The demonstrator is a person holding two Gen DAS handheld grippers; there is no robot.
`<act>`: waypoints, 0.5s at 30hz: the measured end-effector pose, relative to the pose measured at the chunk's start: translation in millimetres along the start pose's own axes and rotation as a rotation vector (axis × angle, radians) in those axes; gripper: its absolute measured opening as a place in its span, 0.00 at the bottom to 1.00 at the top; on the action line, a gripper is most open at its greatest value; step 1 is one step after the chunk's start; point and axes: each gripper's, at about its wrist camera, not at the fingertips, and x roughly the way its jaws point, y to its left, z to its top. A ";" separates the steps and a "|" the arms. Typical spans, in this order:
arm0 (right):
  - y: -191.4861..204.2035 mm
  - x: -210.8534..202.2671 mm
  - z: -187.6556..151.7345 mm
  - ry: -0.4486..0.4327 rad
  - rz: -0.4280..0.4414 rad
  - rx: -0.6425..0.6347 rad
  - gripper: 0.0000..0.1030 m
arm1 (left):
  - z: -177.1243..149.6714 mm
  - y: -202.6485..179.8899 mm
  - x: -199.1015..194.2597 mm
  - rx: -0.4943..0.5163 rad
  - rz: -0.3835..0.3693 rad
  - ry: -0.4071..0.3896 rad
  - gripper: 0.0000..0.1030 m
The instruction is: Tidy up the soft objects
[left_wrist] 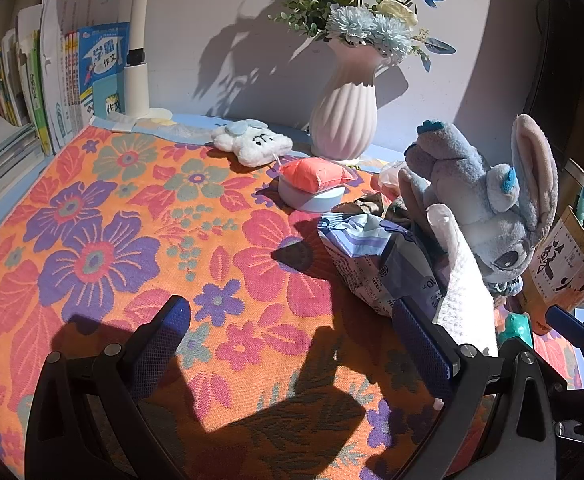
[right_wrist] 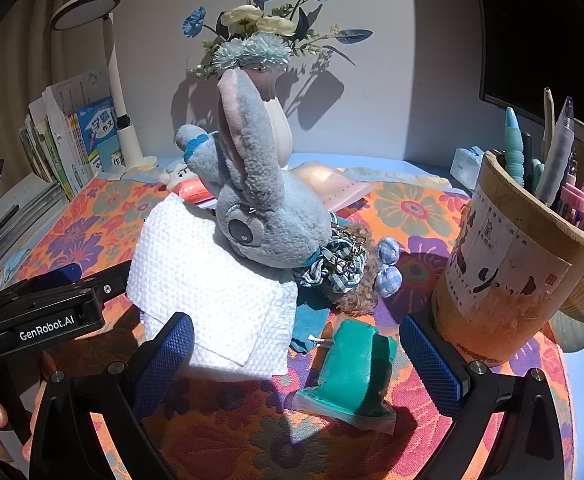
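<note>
Here, on a table point(left_wrist: 92, 208) spread with floral cloth, a grey plush rabbit point(right_wrist: 268, 208) lies atop a white towel point(right_wrist: 212, 284) and piled soft things, while the right gripper point(right_wrist: 295, 364) and left gripper point(left_wrist: 292, 344) hover, jaws apart, empty. A careless reach could likely topple the nearby pen holder point(right_wrist: 507, 276).

Grey plush rabbit point(right_wrist: 268, 216) on white cloth point(right_wrist: 212, 292)
</note>
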 end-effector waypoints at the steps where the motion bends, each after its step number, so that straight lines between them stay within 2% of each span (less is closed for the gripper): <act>1: 0.1 -0.1 -0.1 0.000 0.000 -0.001 1.00 | 0.0 -0.1 0.0 0.000 0.000 0.000 0.98; 15: 0.6 0.8 0.2 0.000 -0.003 -0.004 1.00 | -1.2 -1.9 0.2 -0.007 -0.005 -0.001 0.98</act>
